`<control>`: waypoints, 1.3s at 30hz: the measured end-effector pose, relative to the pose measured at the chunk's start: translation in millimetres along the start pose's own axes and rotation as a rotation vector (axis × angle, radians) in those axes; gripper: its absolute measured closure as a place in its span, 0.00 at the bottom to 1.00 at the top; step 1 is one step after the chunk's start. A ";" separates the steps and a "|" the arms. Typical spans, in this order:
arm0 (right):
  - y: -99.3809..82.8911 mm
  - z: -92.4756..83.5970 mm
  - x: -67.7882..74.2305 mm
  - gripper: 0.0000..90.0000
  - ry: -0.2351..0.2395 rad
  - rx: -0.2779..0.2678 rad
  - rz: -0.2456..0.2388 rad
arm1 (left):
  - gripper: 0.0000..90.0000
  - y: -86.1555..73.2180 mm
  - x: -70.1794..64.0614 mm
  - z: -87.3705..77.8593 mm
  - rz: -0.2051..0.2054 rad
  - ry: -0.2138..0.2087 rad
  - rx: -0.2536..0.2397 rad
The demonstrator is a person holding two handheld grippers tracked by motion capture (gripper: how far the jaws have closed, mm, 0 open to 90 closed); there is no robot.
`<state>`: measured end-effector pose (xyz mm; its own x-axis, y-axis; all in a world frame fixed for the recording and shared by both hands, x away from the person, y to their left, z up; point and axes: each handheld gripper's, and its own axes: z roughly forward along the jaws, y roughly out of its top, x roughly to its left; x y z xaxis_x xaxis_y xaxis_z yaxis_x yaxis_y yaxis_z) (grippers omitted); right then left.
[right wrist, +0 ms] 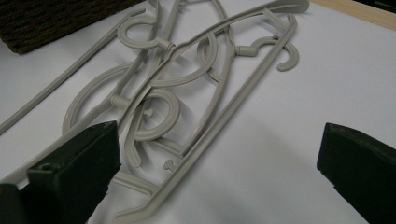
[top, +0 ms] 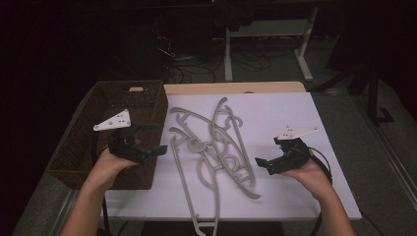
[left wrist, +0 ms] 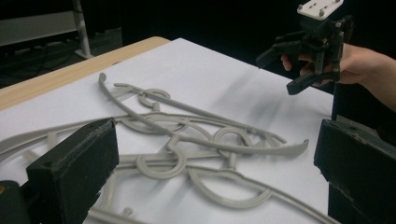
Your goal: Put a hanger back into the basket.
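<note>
A white table (top: 295, 105) carried a tangled pile of grey plastic hangers (top: 216, 147) at its middle, with a dark woven basket (top: 147, 96) standing at its left edge. The hangers lay flat and crossed over one another. Most long axes ran from the far side of the table toward the person, slanting somewhat rightward as they came nearer; their hooks curled in among the bars near the pile's centre. One hanger's end reached past the near table edge.

The left gripper (top: 150, 139) hovered over the basket's right rim, just beside the pile, its jaws spread wide and holding nothing. In the left gripper view the hangers (left wrist: 187, 144) lay ahead between the jaws, untouched.

The right gripper (top: 268, 164) hung above the bare table right of the pile, jaws likewise wide apart and empty, aimed leftward at the hangers (right wrist: 187, 93).

Both forearms came in from the near edge, each hand wrapped around its gripper's body, wrists turned inward toward the pile.
</note>
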<state>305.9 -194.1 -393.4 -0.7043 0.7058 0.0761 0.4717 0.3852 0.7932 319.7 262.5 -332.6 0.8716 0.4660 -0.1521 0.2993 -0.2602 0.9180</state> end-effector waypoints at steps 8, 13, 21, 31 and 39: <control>0.3 3.1 -0.3 0.00 -0.006 0.009 -0.002 | 0.00 11.4 -9.0 27.3 -0.003 -0.010 0.029; 0.0 3.9 -0.9 0.00 -0.006 0.011 0.001 | 0.00 14.8 -13.3 50.0 -0.005 0.000 0.060; 0.2 4.9 0.7 0.00 -0.007 0.014 -0.001 | 0.00 18.6 -9.7 101.1 -0.015 0.036 0.122; -0.2 5.0 0.3 0.00 -0.001 0.013 -0.003 | 0.00 12.3 10.9 160.7 -0.046 0.087 0.214; -0.6 5.4 -0.4 0.00 0.001 0.015 -0.002 | 0.00 -5.4 39.6 193.6 -0.100 0.122 0.324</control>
<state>308.7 -191.5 -397.2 -0.7059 0.7043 0.0757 0.4786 0.3954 0.7840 427.8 118.6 -414.4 0.7849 0.5953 -0.1721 0.5052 -0.4538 0.7341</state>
